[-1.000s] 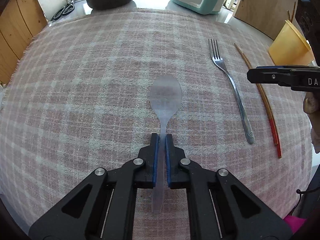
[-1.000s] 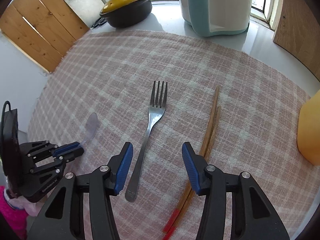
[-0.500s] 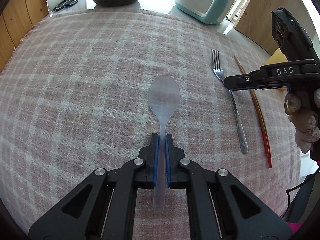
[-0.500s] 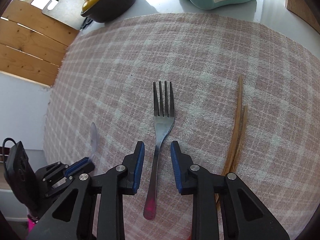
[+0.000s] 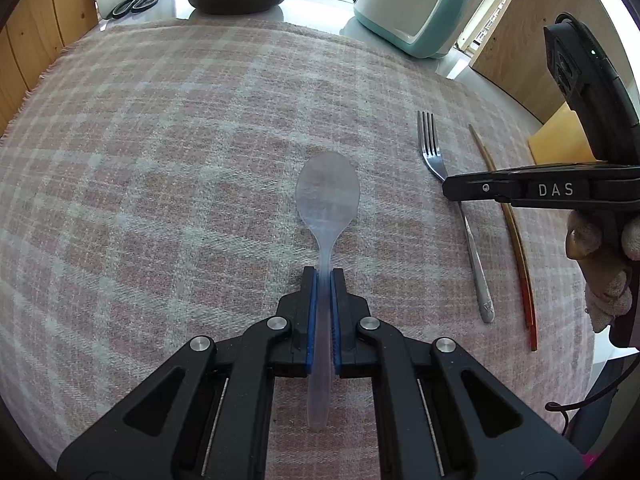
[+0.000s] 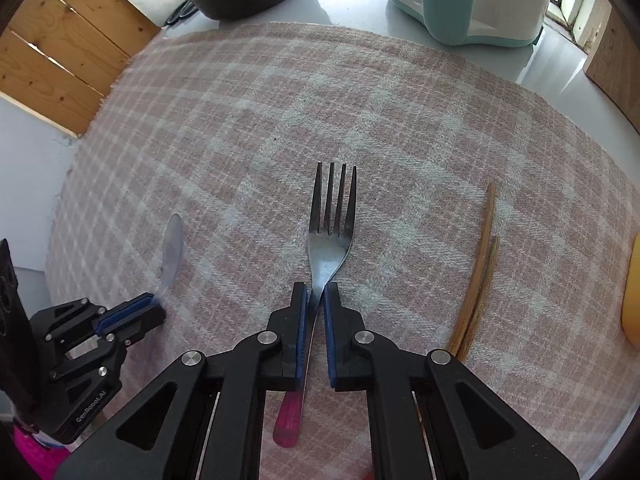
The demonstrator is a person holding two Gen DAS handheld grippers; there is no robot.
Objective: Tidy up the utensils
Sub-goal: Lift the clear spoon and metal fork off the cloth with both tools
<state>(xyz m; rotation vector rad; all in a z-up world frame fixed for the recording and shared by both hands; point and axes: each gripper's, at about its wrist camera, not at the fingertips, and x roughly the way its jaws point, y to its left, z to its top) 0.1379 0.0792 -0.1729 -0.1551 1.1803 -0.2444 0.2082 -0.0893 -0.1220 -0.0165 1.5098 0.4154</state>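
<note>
Pinching the handle of a translucent pale plastic spoon (image 5: 327, 200), the left gripper (image 5: 324, 280) holds it flat on a pink and white checked woven cloth (image 5: 160, 160), bowl pointing away. The right gripper (image 6: 315, 292) has its blue pads narrowed around the neck of a silver metal fork (image 6: 332, 216); one pad touches the metal, though a thin gap seems to remain on the other side, so the grip looks nearly but not fully closed. A pair of brown wooden chopsticks (image 6: 478, 276) lies just beside the fork, untouched. Judging by this, organizing is at an early stage: both utensils are gripped yet neither is lifted, and the chopsticks remain to be handled.
</note>
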